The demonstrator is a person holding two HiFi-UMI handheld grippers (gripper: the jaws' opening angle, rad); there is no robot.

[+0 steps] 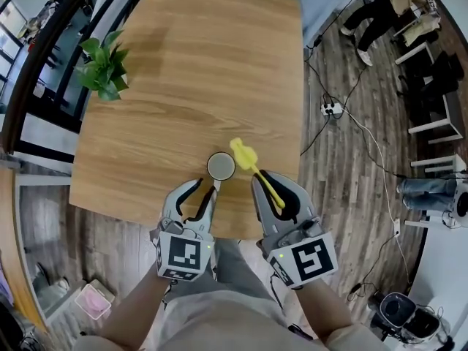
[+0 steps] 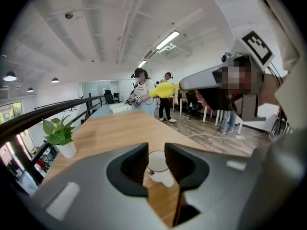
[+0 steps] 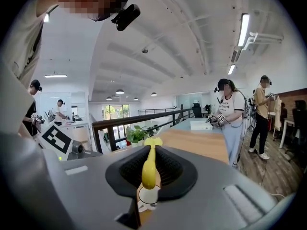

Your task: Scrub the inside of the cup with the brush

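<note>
1. jaws on your left gripper [image 2: 157, 152] are standing apart, empty, facing the white round cup [image 2: 158, 163] sitting upright on the wooden table [image 1: 190, 64] just ahead.
2. your right gripper [image 3: 151, 169] is clamping the yellow plastic brush [image 3: 149, 164], its handle pointing forward past the cup's right side.

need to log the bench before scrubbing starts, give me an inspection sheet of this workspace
surface: wooden table, no spill seen
job's things: cup upright near the table's near edge; yellow brush, head beside the cup, not in it
clutter: potted plant at the table's left edge
grippers: left tongs open, lined up on the cup, not clamping it; right tongs shut on the brush handle
cables: power strip and loose cable on the floor right of the table
surroundings: people standing at the far right
</note>
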